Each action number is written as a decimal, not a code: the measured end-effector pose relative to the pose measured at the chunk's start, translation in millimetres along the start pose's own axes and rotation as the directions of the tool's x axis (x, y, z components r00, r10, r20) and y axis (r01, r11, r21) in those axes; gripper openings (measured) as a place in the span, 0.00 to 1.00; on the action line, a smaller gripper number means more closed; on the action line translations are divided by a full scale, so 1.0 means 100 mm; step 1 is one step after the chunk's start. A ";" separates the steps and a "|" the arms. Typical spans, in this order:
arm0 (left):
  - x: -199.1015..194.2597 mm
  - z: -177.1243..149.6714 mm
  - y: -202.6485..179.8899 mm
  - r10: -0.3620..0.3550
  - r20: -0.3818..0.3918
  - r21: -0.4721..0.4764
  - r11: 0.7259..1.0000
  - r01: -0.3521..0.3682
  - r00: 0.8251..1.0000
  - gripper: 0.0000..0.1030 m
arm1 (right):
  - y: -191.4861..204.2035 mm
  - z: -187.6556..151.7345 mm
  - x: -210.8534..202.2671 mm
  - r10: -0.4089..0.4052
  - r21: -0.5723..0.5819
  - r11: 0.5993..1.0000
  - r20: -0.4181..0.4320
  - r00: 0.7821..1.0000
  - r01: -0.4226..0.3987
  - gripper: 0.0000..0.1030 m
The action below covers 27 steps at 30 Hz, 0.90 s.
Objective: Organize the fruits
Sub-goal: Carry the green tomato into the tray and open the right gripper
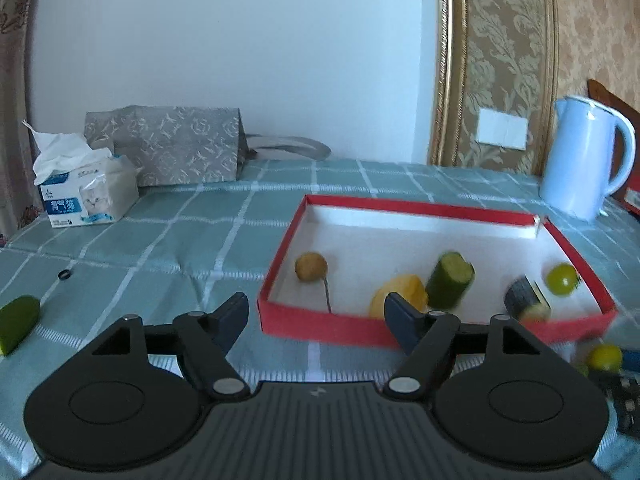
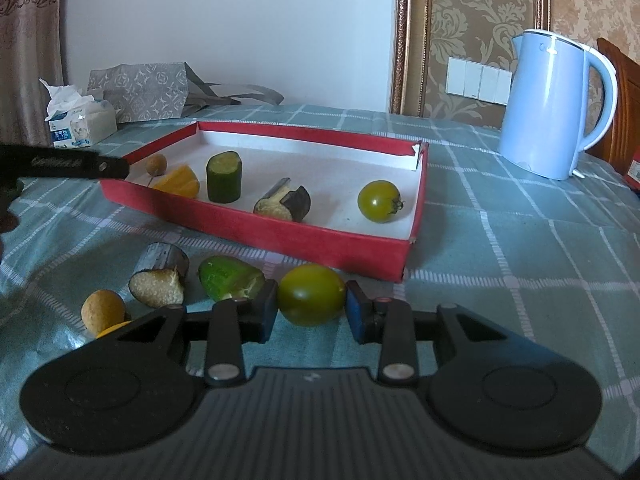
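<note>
Fruits and cut vegetable pieces are divided between the red box and the checked tablecloth in front of it. Inside the box lie a small brown round fruit, an orange piece, an upright cucumber piece, an eggplant piece and a green tomato. Outside, near the front wall, lie a second brown fruit, a second eggplant piece, a second cucumber piece and a second green tomato.

The right gripper is clenched on that second tomato, with one pad against each side. The left gripper is released, nothing between its jaws, and hovers at the near left corner of the box; in the right wrist view it reaches over the left wall.

The tomato is judged light, smooth, slippery and easily bruised; it should be taken across its widest part with mild pressure. The cucumber and eggplant pieces are judged firmer, best held on the skin, not the cut faces.

A tissue pack bears blue printed characters and a cat picture; the writing cannot be read. The patterned bag and the blue kettle show no legible label.
</note>
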State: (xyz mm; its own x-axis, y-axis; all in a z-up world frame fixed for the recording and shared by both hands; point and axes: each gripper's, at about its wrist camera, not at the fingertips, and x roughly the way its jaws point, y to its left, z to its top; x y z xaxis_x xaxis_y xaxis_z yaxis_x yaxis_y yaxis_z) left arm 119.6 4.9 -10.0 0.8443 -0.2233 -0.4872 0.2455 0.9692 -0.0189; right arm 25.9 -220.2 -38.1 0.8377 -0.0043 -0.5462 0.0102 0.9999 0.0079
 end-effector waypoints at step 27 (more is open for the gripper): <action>0.10 -0.22 -0.06 -0.040 -0.172 0.031 0.998 0.046 0.984 0.75 | -0.09 0.70 0.40 -0.085 0.029 0.996 0.077 0.993 0.083 0.32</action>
State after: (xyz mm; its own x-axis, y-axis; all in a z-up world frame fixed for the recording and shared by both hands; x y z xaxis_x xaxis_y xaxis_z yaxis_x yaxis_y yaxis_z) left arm 115.8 -1.3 -33.6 0.7394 -0.2412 -0.6286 0.2989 0.9542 -0.0146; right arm 97.5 -230.7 -1.8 0.8731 -0.0901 -0.4792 0.0956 0.9953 -0.0130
